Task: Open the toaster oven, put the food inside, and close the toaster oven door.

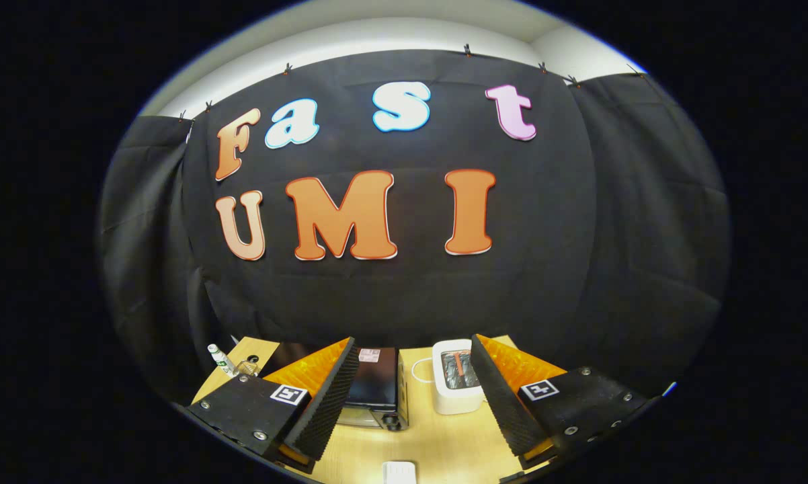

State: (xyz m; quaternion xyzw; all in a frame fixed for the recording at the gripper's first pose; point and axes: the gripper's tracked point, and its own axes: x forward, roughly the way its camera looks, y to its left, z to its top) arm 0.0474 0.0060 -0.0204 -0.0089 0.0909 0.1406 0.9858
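My gripper (414,396) is held high above a wooden table (437,437), open wide with nothing between its fingers. A black toaster oven (374,386) stands on the table just ahead of the left finger (323,403), which hides part of it. Its door state is not clear from this height. A white toaster (456,383) with something reddish in its slot stands to the right of the oven, beside the right finger (505,403). The food item cannot be made out for certain.
A small white bottle (219,359) and a little glass object (246,368) stand at the table's far left corner. A white flat object (399,472) lies at the near edge of the table. A white cord (419,368) runs behind the toaster.
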